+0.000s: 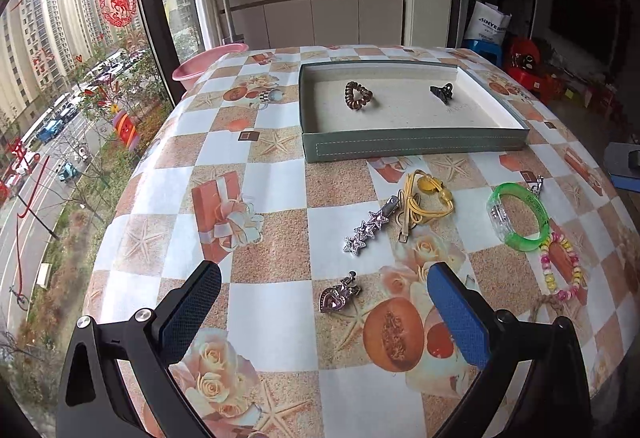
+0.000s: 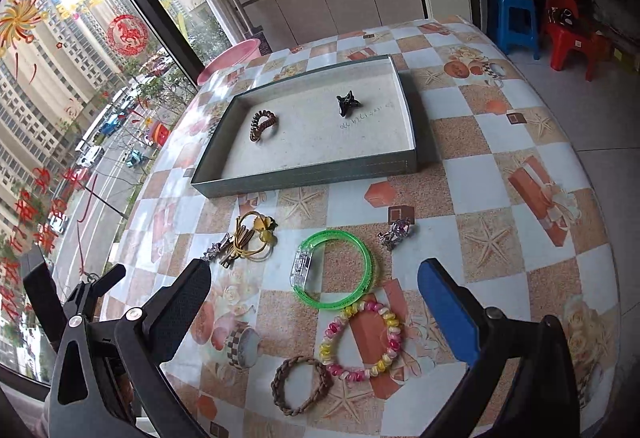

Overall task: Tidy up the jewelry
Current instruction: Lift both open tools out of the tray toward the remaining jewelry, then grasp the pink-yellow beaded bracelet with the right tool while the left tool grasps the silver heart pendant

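Both claws, the left claw (image 1: 324, 312) and the right claw (image 2: 314, 300), hang wide and empty above the tabletop (image 1: 276, 198). The shallow grey-green cardboard tray (image 1: 416, 146) already holds a brown spiral hair tie (image 1: 357, 94) and a small black claw clip (image 1: 442, 91). Loose pieces remain in front of it; the purple heart-shaped clip (image 1: 339, 295) looks next, needing a lowered, closing grip. Checked oilcloth, big window beside.

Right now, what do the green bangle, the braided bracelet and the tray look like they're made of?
Green bangle: looks like translucent glossy plastic, light passing through, with a clear block on one side.
Braided bracelet: brown plaited cord, matte; leather or fibre, cannot tell.
Tray: probably rigid cardboard, grey-green covered walls with a stitched line, pale matte lining inside.
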{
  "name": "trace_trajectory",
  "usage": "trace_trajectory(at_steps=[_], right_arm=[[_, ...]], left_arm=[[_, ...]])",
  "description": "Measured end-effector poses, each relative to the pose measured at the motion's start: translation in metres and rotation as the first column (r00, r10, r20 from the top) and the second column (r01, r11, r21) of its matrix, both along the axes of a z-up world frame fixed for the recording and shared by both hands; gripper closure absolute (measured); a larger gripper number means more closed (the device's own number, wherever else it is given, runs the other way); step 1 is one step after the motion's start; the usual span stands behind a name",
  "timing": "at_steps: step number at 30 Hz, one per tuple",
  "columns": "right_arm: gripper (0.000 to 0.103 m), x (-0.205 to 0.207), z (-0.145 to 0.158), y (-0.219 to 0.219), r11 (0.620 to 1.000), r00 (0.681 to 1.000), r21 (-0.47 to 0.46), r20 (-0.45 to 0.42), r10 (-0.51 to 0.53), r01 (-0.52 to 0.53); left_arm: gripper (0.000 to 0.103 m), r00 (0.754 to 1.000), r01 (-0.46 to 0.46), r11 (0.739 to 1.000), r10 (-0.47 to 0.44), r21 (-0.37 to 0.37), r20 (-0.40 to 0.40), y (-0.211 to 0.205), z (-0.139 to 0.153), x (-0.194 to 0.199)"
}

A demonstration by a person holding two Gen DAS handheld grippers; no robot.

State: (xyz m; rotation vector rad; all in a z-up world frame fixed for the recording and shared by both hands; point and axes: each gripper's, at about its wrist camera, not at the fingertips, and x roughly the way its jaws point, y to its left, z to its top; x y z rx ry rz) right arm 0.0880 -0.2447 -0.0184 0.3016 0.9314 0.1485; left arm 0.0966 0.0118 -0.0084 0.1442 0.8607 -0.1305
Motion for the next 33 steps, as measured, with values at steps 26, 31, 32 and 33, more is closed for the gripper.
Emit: trace_trajectory(at_steps=[26, 31, 32, 33], right_arm=[[0.000, -0.038, -0.086, -0.022, 0.967, 0.979, -0.224, -0.136, -0.152, 0.119], [0.003, -0.033, -0.090, -0.012, 0.951, 0.983, -0.296, -0.128, -0.132, 0.089], [0.005, -0.032, -0.090, -0.009, 0.946, 0.984, -0.314, -0.126, -0.128, 0.083], [0.006, -0.031, -0.090, -0.006, 0.941, 0.985, -0.330, -0.124, -0.123, 0.076]], left_arm=[[0.000, 0.999, 0.009, 0.999, -0.008, 0.044, -0.036, 0.007, -0.040, -0.002], [0.000, 0.998, 0.018, 0.999, -0.016, 0.045, -0.053, 0.005, -0.043, 0.005], [0.001, 0.998, 0.024, 0.999, -0.022, 0.040, -0.056, 0.004, -0.043, 0.006], [0.009, 0.998, 0.033, 0.999, -0.031, 0.028, -0.058, 0.004, -0.043, 0.006]])
